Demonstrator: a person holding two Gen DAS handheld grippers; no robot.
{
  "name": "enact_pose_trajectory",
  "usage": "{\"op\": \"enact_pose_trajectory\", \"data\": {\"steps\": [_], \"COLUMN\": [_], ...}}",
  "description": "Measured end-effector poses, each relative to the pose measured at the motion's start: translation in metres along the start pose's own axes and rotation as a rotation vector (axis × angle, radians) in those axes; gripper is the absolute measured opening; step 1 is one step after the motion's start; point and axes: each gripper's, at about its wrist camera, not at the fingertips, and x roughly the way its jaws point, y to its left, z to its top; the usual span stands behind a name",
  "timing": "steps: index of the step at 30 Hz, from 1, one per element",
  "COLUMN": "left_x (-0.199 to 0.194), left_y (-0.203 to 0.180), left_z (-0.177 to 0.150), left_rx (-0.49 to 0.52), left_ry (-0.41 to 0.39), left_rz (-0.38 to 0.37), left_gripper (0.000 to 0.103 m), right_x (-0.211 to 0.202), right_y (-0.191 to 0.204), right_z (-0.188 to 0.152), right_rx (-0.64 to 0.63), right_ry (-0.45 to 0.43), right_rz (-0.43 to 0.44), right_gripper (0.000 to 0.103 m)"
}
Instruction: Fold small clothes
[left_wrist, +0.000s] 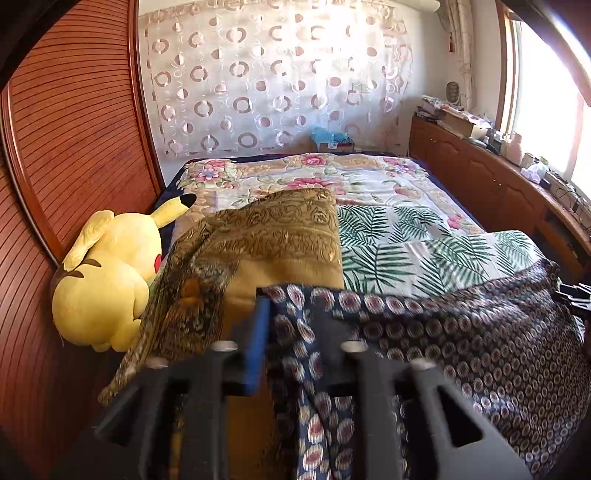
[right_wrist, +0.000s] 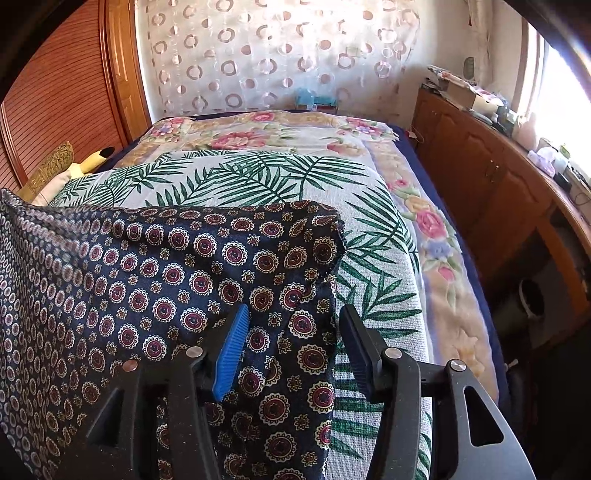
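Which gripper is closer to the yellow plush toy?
Left. The left gripper is just right of the yellow plush toy; the right gripper is far from it, with the navy patterned cloth between.

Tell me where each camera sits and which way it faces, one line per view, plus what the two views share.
Left wrist: on the left gripper, facing down the bed; navy patterned cloth drapes between its fingers, Pikachu plush and mustard cloth to its left.
Right wrist: on the right gripper, facing the same way; its fingers straddle the navy patterned cloth's corner without pressing it.
Shared: navy patterned cloth, palm-leaf sheet, circle-pattern curtain, wooden cabinets.
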Motion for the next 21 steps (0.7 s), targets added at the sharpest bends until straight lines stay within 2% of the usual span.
{"op": "enact_pose_trajectory", "data": {"steps": [2, 5, 7, 11, 21], "left_x": [-0.008, -0.022, -0.032, -0.047, -0.066], "left_y": [0.001, 0.001, -0.001, -0.01, -0.015], "left_z": [-0.009, -0.026, -0.04, -0.063, -0.101], "left_rx": [0.001, 0.008, 0.018, 0.059, 0.021], "left_ry": [0.0, -0.001, -0.005, 0.023, 0.024], "left_rz": [-0.019, -0.028, -0.03, -0.017, -0.056], "left_gripper": [0.049, 0.073, 0.08, 0.08, 0.08], "right_x": [0.0, 0.0, 0.0, 0.0, 0.0], "right_y": [0.0, 0.0, 0.0, 0.0, 0.001], "right_z": [0.0, 0.0, 0.0, 0.0, -0.001], "right_rx": [0.0, 0.0, -0.001, 0.0, 0.001], "right_ry": [0.0, -0.001, -0.001, -0.003, -0.003], "right_rz": [0.0, 0.0, 0.0, 0.001, 0.006], "right_gripper": [0.053, 0.053, 0.053, 0.053, 0.055]}}
